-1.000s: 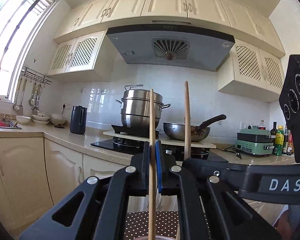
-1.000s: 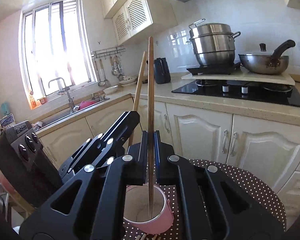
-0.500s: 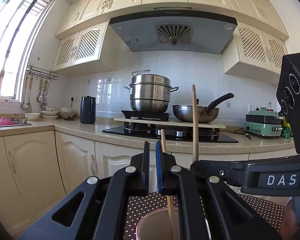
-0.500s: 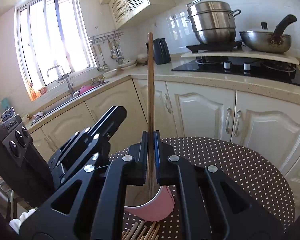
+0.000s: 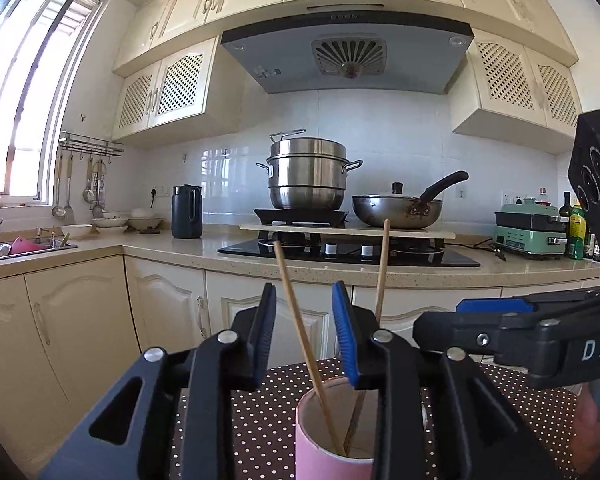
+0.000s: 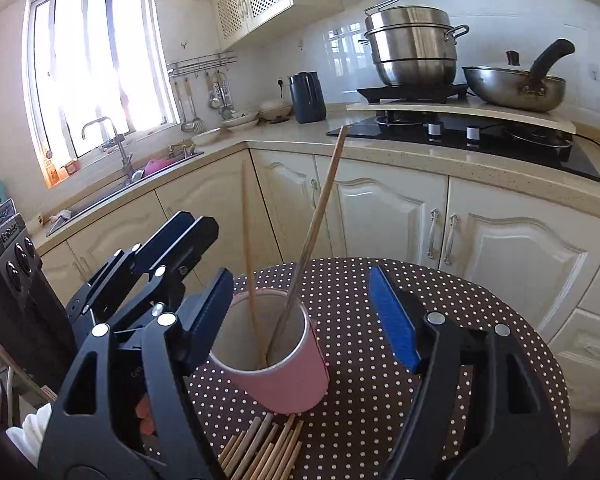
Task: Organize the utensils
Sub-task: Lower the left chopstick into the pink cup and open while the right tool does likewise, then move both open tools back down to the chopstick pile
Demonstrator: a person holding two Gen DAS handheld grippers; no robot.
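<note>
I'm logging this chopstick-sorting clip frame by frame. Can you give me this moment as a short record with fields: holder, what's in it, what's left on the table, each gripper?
holder: pink cylindrical cup, upright on the brown polka-dot tablecloth
contents: two wooden chopsticks, one leaning left, one leaning right, lower ends in the cup
remaining: pile of wooden chopsticks lying flat in front of the cup
left gripper: jaws opening, chopstick between them but not pressed
right gripper: jaws opening, straddling the cup, gripping nothing
</note>
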